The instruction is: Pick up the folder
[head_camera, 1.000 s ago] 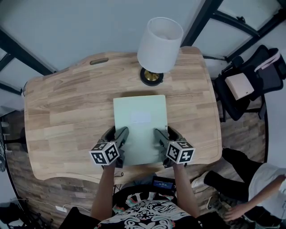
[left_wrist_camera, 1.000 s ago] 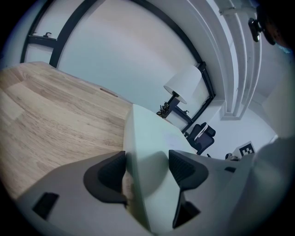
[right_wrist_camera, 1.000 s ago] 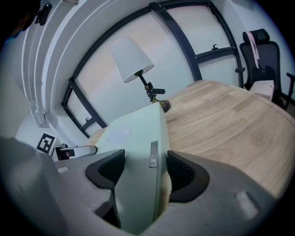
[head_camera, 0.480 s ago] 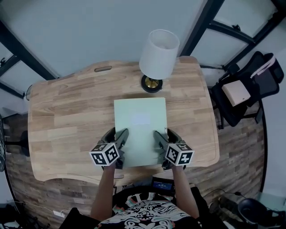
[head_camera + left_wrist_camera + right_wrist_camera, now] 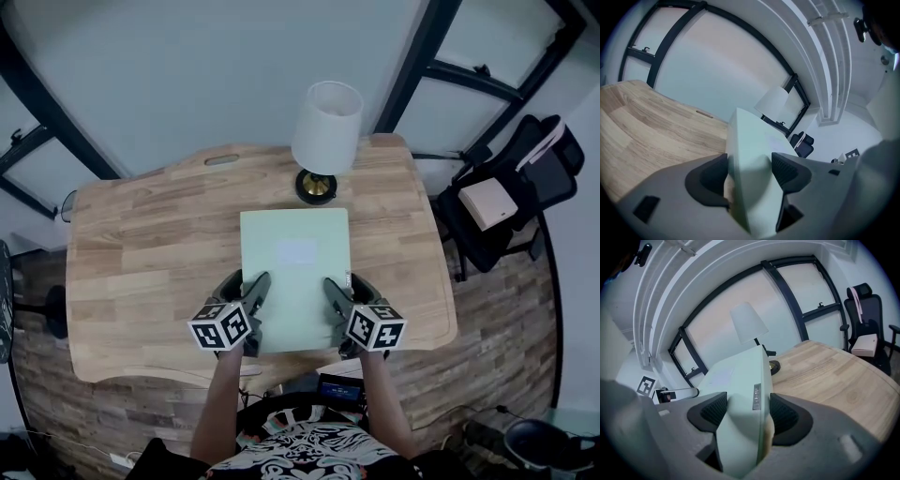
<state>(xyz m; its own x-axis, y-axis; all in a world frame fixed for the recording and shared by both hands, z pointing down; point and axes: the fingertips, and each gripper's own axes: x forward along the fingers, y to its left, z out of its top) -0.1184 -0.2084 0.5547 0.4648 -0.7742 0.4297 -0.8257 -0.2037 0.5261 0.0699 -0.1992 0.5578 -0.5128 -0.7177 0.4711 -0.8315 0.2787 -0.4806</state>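
The pale green folder (image 5: 295,267) sits over the middle of a light wooden worktop (image 5: 141,253) with rounded corners. The left hand-held gripper (image 5: 247,281) is clamped on its edge at 7 o'clock, and the right hand-held gripper (image 5: 345,284) is clamped on its edge at 5 o'clock. At the folder's 12 o'clock a lamp (image 5: 326,117) with a white shade stands near the worktop's far edge. At the worktop's 3 o'clock a black office chair (image 5: 520,178) carries a beige box (image 5: 487,202). The floor (image 5: 506,319) is brown planking. Dark window frames (image 5: 417,61) cross the pale wall.
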